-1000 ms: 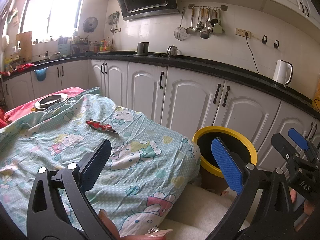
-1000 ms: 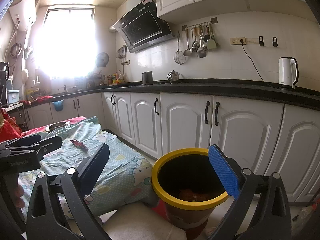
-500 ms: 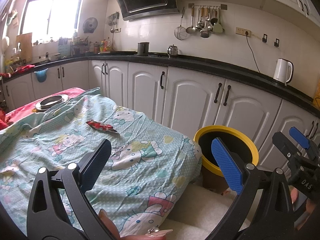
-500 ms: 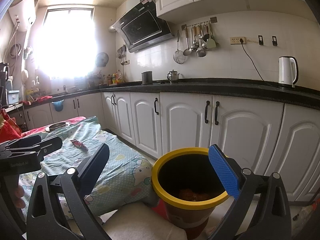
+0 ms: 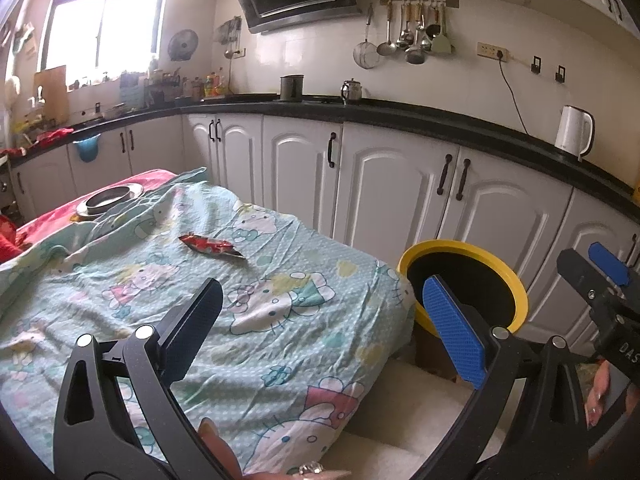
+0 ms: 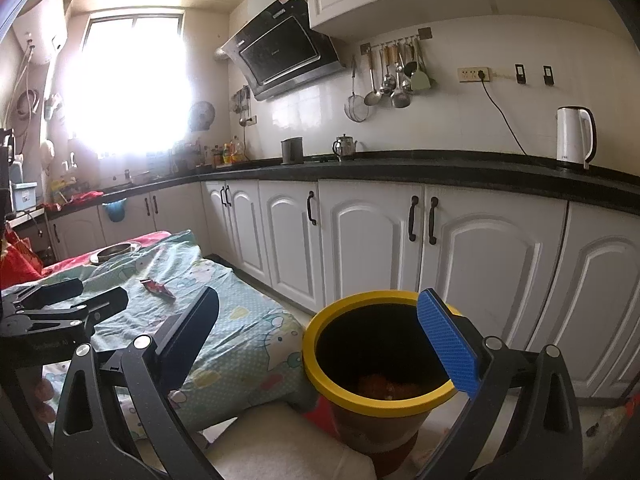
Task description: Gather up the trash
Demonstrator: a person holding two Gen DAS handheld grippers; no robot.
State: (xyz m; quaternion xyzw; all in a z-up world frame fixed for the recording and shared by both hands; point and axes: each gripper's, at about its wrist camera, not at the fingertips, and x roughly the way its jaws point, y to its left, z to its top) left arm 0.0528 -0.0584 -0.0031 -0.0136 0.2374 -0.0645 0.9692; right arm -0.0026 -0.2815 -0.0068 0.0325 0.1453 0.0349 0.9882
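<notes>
I am holding both hand-held grippers, left [image 5: 320, 320] and right [image 6: 320, 328], released and empty. The wrapper [image 5: 211, 245] is lying on the table [image 5: 280, 352]; the bin [image 6: 384, 364] is standing beside it.

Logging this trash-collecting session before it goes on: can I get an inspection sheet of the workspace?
Surface: cartoon-print sheet, wrinkled, over a low platform.
Job's things: red wrapper lying on the sheet; yellow-rimmed bin beside it, holding some orange waste.
Clutter: metal dish at the far end.
Grippers: left tongs and right tongs open, empty.
Cables: black kettle cord to the wall socket.
Surroundings: white cabinets, white kettle, hanging utensils.
</notes>
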